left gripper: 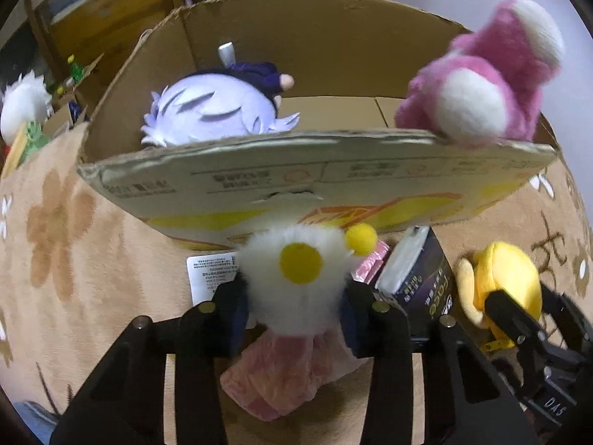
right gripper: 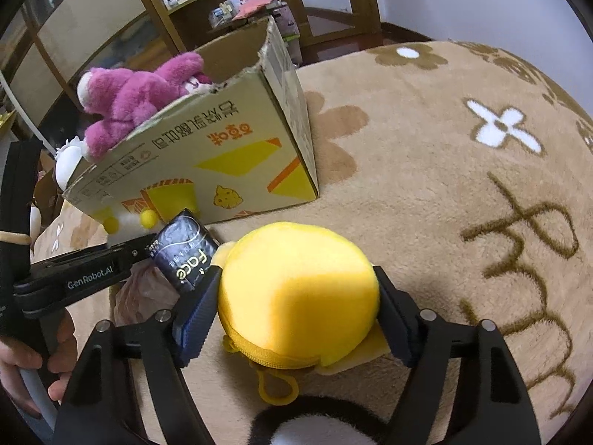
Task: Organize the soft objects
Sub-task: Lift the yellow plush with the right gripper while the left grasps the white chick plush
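My left gripper (left gripper: 294,315) is shut on a white fluffy toy (left gripper: 296,282) with yellow dots, held just in front of the cardboard box (left gripper: 259,181). In the box lies a pale purple plush (left gripper: 211,111); a pink plush bear (left gripper: 481,85) hangs over its near right rim, also in the right wrist view (right gripper: 133,100). My right gripper (right gripper: 296,311) is shut on a yellow plush pouch (right gripper: 296,289) with a zipper, low over the blanket. The pouch also shows in the left wrist view (left gripper: 507,289).
A dark tissue pack (right gripper: 185,256) lies between the two grippers beside the box. A pink wrapped packet (left gripper: 289,378) sits under the left gripper. A beige flowered blanket (right gripper: 444,185) covers the surface. Wooden shelves (right gripper: 207,11) stand behind; more toys (left gripper: 22,111) lie far left.
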Demonstrator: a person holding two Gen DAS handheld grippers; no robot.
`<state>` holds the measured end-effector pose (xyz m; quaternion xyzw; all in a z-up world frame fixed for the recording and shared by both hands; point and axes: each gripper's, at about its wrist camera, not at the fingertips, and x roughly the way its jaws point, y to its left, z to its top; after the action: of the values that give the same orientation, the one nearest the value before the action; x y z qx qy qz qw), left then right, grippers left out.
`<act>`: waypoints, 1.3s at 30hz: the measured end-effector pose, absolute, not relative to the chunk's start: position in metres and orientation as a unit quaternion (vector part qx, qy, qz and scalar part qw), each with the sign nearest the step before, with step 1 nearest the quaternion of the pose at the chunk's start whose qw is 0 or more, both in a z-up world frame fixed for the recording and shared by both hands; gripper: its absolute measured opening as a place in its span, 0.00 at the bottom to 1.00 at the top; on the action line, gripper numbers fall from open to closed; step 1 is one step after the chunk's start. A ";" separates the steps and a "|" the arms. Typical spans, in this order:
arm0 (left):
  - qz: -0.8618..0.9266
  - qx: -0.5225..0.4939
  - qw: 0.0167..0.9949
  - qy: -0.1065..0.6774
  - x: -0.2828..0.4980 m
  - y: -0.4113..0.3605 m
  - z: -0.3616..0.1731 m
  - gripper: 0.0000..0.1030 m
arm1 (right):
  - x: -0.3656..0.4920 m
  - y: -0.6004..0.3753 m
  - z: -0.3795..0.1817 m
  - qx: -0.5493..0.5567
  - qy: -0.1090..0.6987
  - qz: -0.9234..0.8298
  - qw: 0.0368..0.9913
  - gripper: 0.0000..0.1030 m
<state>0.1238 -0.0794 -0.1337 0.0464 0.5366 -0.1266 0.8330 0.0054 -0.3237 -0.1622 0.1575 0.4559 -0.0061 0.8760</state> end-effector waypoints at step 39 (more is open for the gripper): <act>-0.115 0.082 0.939 0.313 0.028 -0.060 0.031 0.34 | -0.028 -0.309 -0.012 0.095 0.236 0.026 0.967 0.78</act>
<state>0.0279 -0.0598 0.0311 0.0816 0.3132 -0.1147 0.9392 -0.0284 -0.3086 -0.0117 0.0949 0.2364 0.0263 0.9667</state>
